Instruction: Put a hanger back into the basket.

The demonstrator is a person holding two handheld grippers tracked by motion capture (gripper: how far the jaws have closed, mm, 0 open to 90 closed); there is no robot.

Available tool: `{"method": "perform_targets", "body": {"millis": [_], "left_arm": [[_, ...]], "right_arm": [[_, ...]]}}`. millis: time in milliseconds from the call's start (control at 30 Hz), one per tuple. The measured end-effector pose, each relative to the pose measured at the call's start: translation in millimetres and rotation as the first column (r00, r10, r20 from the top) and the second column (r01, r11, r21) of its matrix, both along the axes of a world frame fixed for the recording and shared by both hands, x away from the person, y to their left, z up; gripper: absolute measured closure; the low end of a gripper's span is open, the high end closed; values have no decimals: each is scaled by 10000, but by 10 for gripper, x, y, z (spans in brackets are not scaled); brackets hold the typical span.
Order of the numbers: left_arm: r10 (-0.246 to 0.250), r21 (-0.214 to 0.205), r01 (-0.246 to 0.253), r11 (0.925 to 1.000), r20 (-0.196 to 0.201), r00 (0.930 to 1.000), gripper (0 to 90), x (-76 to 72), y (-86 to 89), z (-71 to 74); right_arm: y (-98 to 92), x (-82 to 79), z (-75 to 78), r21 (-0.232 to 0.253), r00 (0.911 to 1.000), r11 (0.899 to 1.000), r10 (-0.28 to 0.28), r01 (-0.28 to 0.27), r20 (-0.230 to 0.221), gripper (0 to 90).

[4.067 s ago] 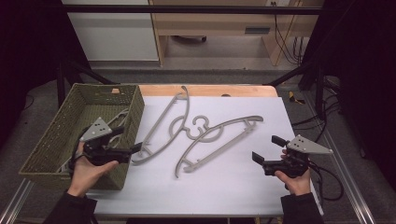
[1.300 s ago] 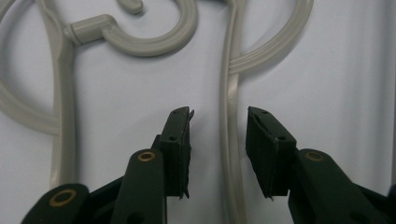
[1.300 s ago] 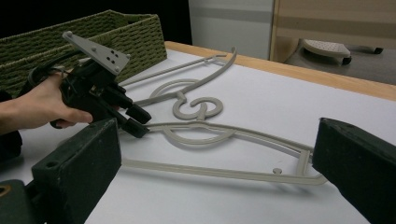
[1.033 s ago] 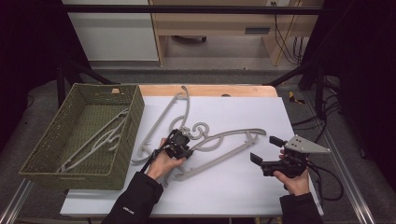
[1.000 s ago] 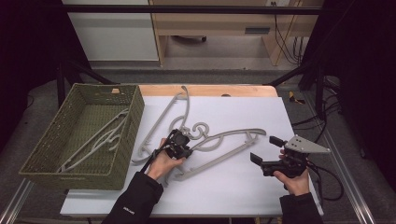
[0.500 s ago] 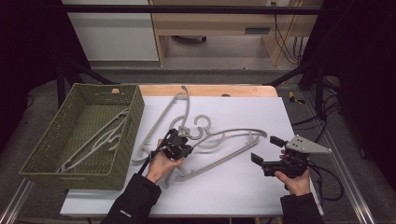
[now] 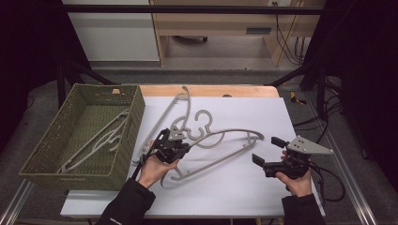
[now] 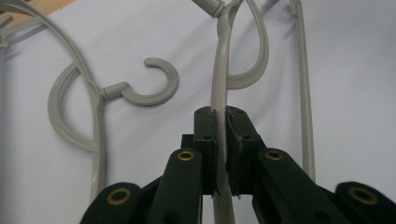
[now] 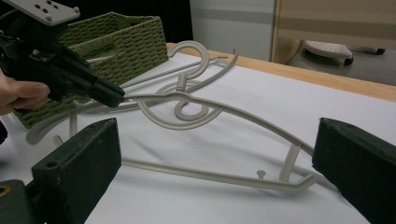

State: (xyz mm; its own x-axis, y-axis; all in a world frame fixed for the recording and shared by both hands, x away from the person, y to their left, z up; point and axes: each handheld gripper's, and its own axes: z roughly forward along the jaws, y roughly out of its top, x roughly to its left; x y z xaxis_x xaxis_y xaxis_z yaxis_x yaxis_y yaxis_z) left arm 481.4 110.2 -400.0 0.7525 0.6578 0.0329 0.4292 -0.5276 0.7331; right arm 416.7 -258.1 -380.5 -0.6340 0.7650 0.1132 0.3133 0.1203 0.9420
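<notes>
My left gripper (image 7: 180,143) is shut on one arm of a grey plastic hanger (image 7: 225,133) and holds that end a little above the white table sheet (image 7: 263,197). In the left gripper view the black pads (image 8: 205,135) pinch the thin arm of that hanger (image 8: 219,84). A second grey hanger (image 7: 187,101) lies flat behind it, its hook (image 8: 149,88) just left of the held one. My right gripper (image 7: 266,150) rests at the right of the table, open and holding nothing. Its own view shows its wide-apart jaws framing the raised hanger (image 9: 243,112) and the left gripper (image 9: 114,95).
A green woven basket (image 7: 129,122) stands at the table's left with another grey hanger (image 7: 98,138) inside. A wooden table edge (image 7: 211,90) runs along the back. Cables trail off to the right of the right hand.
The left hand has risen and drawn slightly right, lifting its end of the hanger off the sheet. About four seconds ago that hand was at the basket. The right gripper has stayed put.
</notes>
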Motion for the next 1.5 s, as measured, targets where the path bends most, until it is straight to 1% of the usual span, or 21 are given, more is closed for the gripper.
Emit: {"method": "perform_targets", "body": {"millis": [167, 267, 367, 400, 467, 700, 733, 800, 833, 867, 900, 933, 967, 1000, 1067, 1100, 1133, 1267, 1300, 1333, 1500], "left_arm": [[226, -450, -200, 9988, 571, 9981, 838, -52, 79, 122], [412, -654, -347, 9973, 1011, 9940, 838, -90, 147, 236], [558, -625, -473, 9969, 1417, 9883, 838, -126, 226, 355], [558, -625, -473, 9969, 1417, 9883, 838, -126, 226, 355], [685, -806, -555, 9952, 1685, 9833, 838, -157, 310, 466], [1103, -979, -893, 9912, 2363, 9654, 837, -228, 519, 749], [1180, -1042, -941, 9901, 2545, 9599, 837, -229, 557, 788], [1337, -1032, -1100, 9886, 2618, 9558, 837, -248, 642, 859], [1429, -1068, -1177, 9873, 2722, 9516, 837, -257, 686, 891], [1429, -1068, -1177, 9873, 2722, 9516, 837, -257, 686, 891], [1614, -1114, -1347, 9846, 2839, 9452, 837, -270, 785, 953], [1692, -1151, -1412, 9833, 2905, 9418, 837, -278, 837, 982], [1692, -1151, -1412, 9833, 2905, 9418, 837, -278, 837, 982], [1885, -1171, -1599, 9802, 3013, 9347, 837, -292, 943, 1035], [2048, -1065, -1797, 9779, 3178, 9258, 837, -302, 1048, 1080], [2048, -1065, -1797, 9779, 3178, 9258, 837, -302, 1048, 1080], [2241, -1031, -2011, 9741, 3275, 9179, 837, -311, 1159, 1114], [2708, -1116, -2472, 9625, 3464, 8982, 837, -332, 1402, 1162], [2708, -1116, -2472, 9625, 3464, 8982, 836, -332, 1402, 1162], [2850, -1177, -2598, 9585, 3564, 8898, 837, -335, 1537, 1180], [3399, -1164, -3195, 9404, 3532, 8716, 836, -351, 1849, 1193]], "right_arm": [[7, 2, -3, -16, 10000, 10000, -8, 8, 4, 16], [8, 2, -4, -19, 10000, 10000, -1, 1, 7, 16], [6, -1, -1, -9, 10000, 10000, 14, -14, 13, 17], [6, -4, 0, 15, 10000, 10000, 31, -31, -8, 17], [5, -5, 2, -11, 10000, 10000, 39, -39, -2, 16], [3, -6, 4, -9, 10000, 10000, 27, -27, 26, 16], [3, -6, 4, -7, 10000, 10000, 18, -18, 31, 17], [1, -7, 5, -4, 10000, 10000, 30, -30, 41, 16], [1, -6, 5, -7, 10000, 10000, 24, -24, 37, 17], [1, -6, 5, -5, 10000, 10000, 21, -21, 39, 16], [2, -5, 4, -16, 10000, 10000, 10, -10, 48, 16], [3, -5, 4, -19, 10000, 10000, 7, -7, 30, 17], [4, -4, 3, -23, 10000, 10000, 19, -18, 21, 17], [9, -4, 2, 0, 10000, 10000, 9, -9, 17, 17], [12, 0, -1, -47, 10000, 10000, -18, 18, 23, 16], [12, 0, -1, -47, 10000, 10000, -18, 18, 23, 16], [14, 1, -3, -55, 10000, 10000, -26, 26, 24, 16], [12, 1, -4, -87, 10000, 10000, -3, 3, 17, 16], [12, 1, -4, -87, 10000, 10000, -3, 3, 17, 16], [19, 3, -7, -73, 10000, 10000, -43, 43, -21, 16], [31, 10, -15, -127, 10000, 9999, -47, 46, -62, 16]]}}
